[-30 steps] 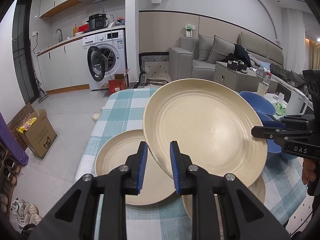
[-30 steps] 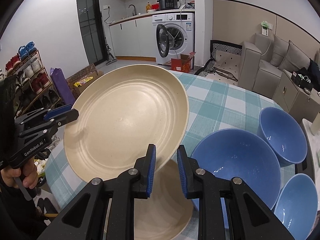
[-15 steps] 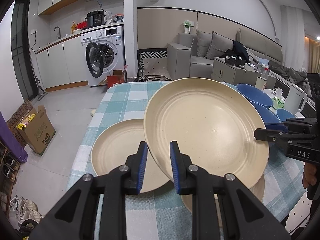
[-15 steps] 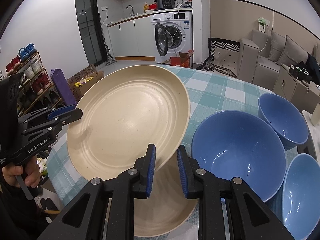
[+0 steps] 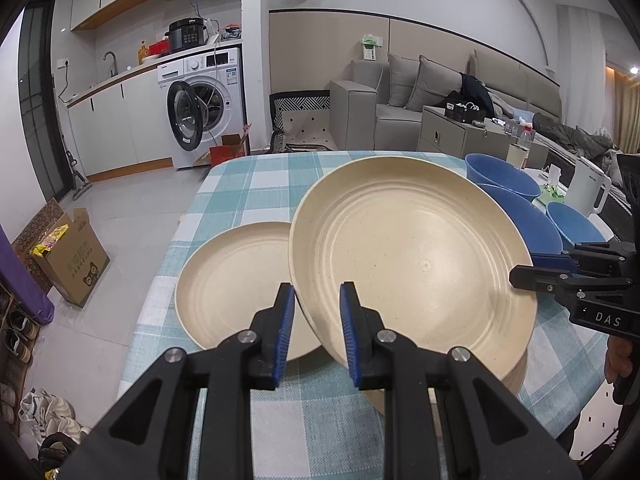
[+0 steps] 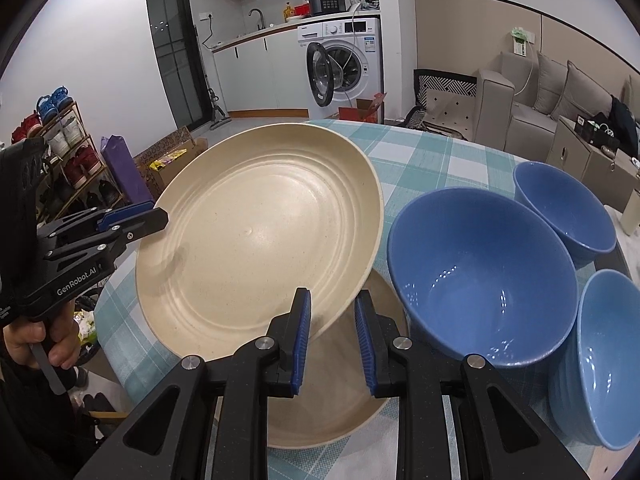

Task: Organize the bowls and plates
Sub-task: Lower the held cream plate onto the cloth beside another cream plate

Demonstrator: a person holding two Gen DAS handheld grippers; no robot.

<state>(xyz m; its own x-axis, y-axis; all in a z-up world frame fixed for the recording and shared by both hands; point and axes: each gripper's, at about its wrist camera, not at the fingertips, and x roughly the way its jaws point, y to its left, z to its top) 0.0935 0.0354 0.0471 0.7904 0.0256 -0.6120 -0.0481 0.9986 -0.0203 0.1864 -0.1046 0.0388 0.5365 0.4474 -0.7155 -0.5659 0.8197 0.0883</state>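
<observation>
Checked tablecloth (image 5: pixel 256 184), round ridged plate (image 5: pixel 416 264)

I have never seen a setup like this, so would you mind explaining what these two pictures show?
No robot here: a person holds a black two-finger clamp with blue pads in each hand. Each picture comes from a fisheye camera on one clamp, looking along its fingers.

In the left view, the left gripper pinches the rim of a large round cream plate; the right gripper grips the opposite rim. The right view shows the same plate from the other side.

The plate is held tilted above another cream plate on the teal checked tablecloth. A third cream plate lies beside it, and three blue bowls stand nearby.
</observation>
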